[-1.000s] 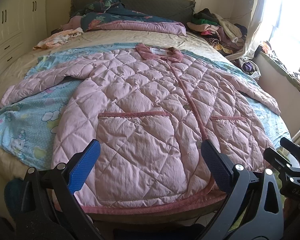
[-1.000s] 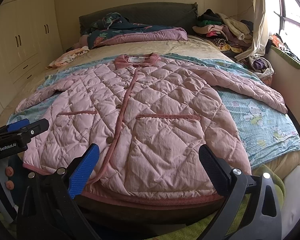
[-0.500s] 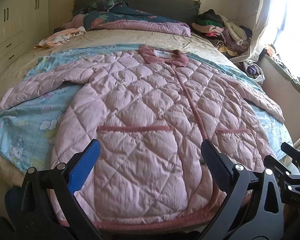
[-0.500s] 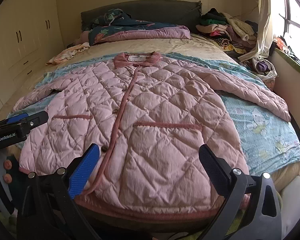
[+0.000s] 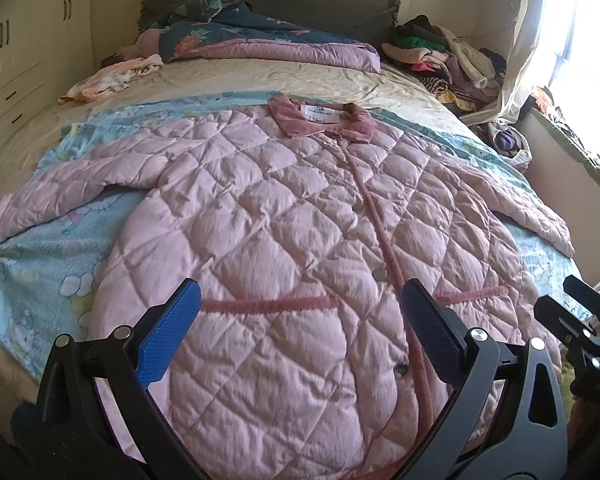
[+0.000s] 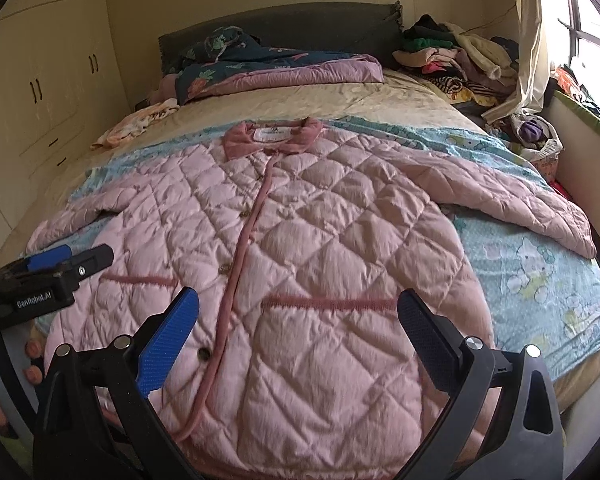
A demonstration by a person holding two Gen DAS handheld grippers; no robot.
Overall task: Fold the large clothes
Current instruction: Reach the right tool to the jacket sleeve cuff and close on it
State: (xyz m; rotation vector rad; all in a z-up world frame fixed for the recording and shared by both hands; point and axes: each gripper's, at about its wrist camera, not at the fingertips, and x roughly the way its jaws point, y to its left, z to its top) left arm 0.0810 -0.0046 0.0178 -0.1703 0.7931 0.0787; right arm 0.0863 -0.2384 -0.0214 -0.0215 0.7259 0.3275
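While the left hand-held gripper (image 5: 300,328) and the right hand-held gripper (image 6: 298,326) both hung above the hem end of the jacket (image 5: 292,240), each had its jaws spread wide and held nothing. The jacket lay flat and buttoned, front up, on the blue sheet (image 5: 32,280) across the bed (image 5: 260,80), collar toward the headboard and both sleeves stretched outward. By my reading no fold had been made yet, so sleeves and body all remained to be done. The left wrist view showed the whole left sleeve (image 5: 72,192); the right wrist view showed the whole right sleeve (image 6: 512,200) and fingertips (image 6: 32,374) under the other gripper.
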